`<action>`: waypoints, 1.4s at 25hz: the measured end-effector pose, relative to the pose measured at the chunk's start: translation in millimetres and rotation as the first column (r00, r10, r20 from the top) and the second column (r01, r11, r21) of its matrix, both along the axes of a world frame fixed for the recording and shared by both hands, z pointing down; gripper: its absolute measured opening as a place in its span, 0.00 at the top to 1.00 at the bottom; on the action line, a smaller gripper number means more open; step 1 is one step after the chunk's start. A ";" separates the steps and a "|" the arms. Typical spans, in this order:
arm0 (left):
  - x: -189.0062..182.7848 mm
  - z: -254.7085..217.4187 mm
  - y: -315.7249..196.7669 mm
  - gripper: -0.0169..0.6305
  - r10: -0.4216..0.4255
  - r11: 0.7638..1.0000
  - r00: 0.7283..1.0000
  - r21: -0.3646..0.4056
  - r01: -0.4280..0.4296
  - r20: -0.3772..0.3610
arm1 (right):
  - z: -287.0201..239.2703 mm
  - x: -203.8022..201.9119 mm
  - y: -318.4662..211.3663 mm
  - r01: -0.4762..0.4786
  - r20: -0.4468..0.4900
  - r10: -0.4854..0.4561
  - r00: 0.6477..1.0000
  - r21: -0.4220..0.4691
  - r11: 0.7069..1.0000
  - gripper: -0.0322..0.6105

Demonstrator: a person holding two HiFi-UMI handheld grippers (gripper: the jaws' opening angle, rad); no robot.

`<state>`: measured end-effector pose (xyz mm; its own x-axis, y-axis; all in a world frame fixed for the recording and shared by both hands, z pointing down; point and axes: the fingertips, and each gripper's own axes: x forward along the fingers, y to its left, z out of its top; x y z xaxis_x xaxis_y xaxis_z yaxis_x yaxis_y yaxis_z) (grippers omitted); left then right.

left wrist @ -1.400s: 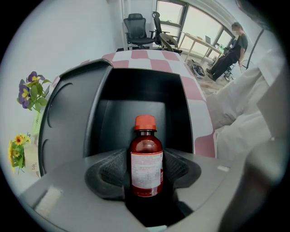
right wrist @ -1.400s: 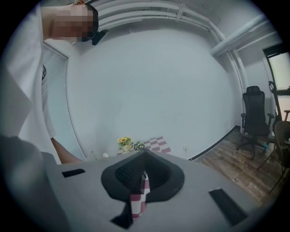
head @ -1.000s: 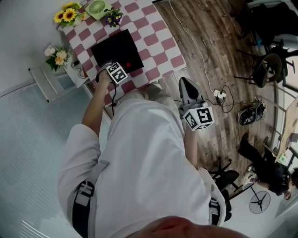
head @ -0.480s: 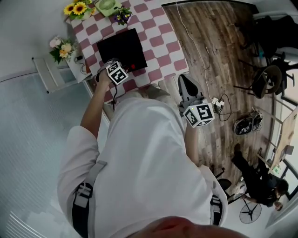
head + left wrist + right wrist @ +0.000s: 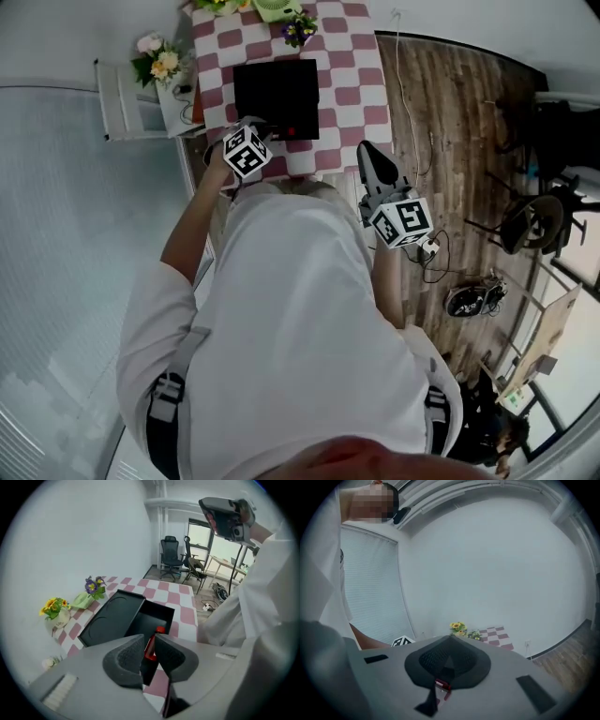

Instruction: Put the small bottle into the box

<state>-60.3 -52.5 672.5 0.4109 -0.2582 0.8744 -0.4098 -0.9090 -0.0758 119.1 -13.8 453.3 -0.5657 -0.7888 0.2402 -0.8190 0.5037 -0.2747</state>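
Scarcely moved, the left gripper [image 5: 150, 640] was kept clamped mid-body on the small bottle [image 5: 152, 647], judged light, rigid, slippery; box [image 5: 158, 617] just ahead; right gripper [image 5: 448, 648] closed, empty.

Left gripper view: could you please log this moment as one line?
left hand-held gripper: shut on bottle | bottle: by open box, not inside | right hand-held gripper: shut
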 end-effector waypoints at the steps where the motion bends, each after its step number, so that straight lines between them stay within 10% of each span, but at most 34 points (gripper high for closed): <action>1: -1.8 -6.9 1.6 0.88 -0.026 1.000 0.999 0.014 0.027 -0.018 | -0.1 -6.6 -3.3 0.031 -0.001 -0.031 1.000 0.004 1.000 0.95; 18: -32.4 -148.0 38.0 0.97 -0.318 0.904 0.896 0.185 0.385 -0.309 | -11.8 -122.2 -43.4 0.472 -0.055 -0.469 0.881 0.056 0.880 0.95; 26: -60.4 -205.9 59.1 0.97 -0.416 0.795 0.808 0.265 0.546 -0.416 | -27.1 -159.5 -47.1 0.554 -0.062 -0.551 0.832 0.115 0.825 0.95; 35: -111.9 -264.6 89.0 0.97 -0.465 0.636 0.634 0.265 0.725 -0.618 | -55.7 -195.3 -37.6 0.615 -0.116 -0.606 0.787 0.234 0.753 0.95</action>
